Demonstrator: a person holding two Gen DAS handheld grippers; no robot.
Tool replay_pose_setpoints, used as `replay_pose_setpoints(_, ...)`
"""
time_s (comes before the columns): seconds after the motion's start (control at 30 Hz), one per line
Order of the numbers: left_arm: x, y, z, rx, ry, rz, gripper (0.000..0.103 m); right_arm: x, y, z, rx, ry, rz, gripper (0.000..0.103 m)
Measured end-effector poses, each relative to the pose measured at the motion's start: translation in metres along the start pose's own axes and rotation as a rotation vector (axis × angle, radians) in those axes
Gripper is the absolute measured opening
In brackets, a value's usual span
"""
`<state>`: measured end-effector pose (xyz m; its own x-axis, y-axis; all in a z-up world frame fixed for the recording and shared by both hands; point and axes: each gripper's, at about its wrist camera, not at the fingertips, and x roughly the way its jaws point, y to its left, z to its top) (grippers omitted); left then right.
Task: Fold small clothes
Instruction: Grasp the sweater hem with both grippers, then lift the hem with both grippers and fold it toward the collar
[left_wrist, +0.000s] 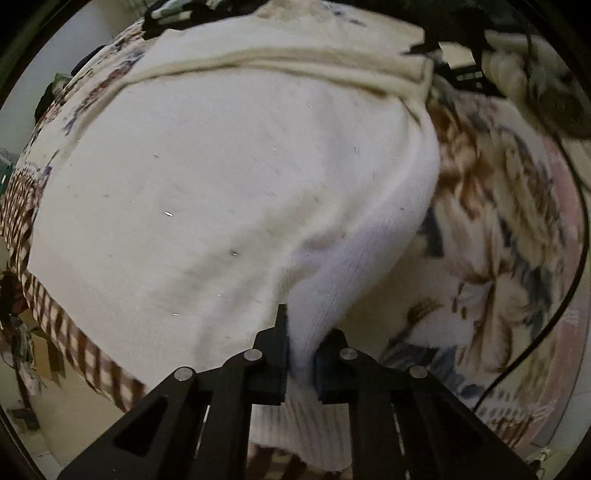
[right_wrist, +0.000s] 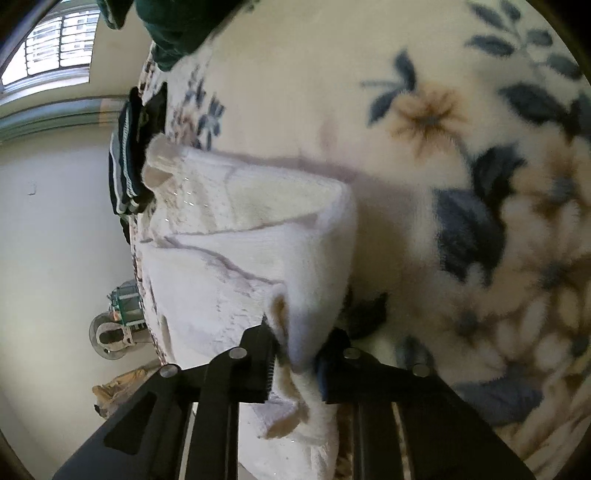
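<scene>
Left wrist view
- Left gripper (left_wrist: 301, 354): 2 fingers closed on a pinch of the sweater (left_wrist: 229, 177), near its ribbed hem.
- Sweater: white knit, spread across the blanket (left_wrist: 498, 229), most of it lying flat ahead of the fingers.
- Fold so far: a cream band of fabric crosses the far side; whether it is a sleeve or a turned edge, I cannot tell.
- Cable (left_wrist: 569, 280): black, running along the blanket at right, well apart from the grip.
- Risk: the pinch looks thin, so a quick pull could slip the knit out of the fingers.

Right wrist view
- Right gripper (right_wrist: 295, 356): 2 fingers clamped on a bunched edge of the sweater (right_wrist: 236, 251), several layers thick.
- Sweater: partly doubled over on the blanket (right_wrist: 424, 92), the edge raised toward the fingers.
- Dark clothes (right_wrist: 129, 155): stacked at the far end, just beside the sweater.
- Risk 1: uneven lift between the 2 grips would likely skew the fold line.
- Risk 2: carrying the edge too far could push into the dark clothes.
- Risk 3: bunched layers may release unevenly and leave a lump.
</scene>
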<state>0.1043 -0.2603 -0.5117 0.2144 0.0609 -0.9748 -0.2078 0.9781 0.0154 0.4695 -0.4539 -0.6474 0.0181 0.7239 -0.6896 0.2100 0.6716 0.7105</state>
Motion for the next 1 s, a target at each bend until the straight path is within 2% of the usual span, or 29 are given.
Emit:
replay_pose_setpoints(0.1,-0.024,0.02,0.01,-0.036,-0.028,-0.012,0.008,-0.01,0.002,-0.006,0.045,-0.013,0.06,0.016)
replay_pose_setpoints(0.27,-0.061,0.065,0.035,-0.111,-0.071,0.026,0.007,-0.016,0.024,-0.019,0.173,-0.028,0.158,0.015)
replay_pose_setpoints(0.47,-0.083,0.137,0.074,-0.208,-0.128,0.108,0.007,-0.005,0.086,-0.022,0.193,-0.047,0.178,0.015)
replay_pose_setpoints(0.67,-0.079,0.208,0.102,-0.3,-0.166,0.103,0.007,0.031,0.172,-0.008,0.132,-0.054,0.137,0.015)
replay_pose_setpoints(0.87,-0.054,0.274,0.124,-0.399,-0.131,0.061,0.007,0.111,0.265,0.013,0.047,-0.031,0.052,0.014)
replay_pose_setpoints(1.0,-0.031,0.31,0.129,-0.452,-0.093,0.033,0.007,0.17,0.312,0.018,-0.002,0.006,-0.018,0.014)
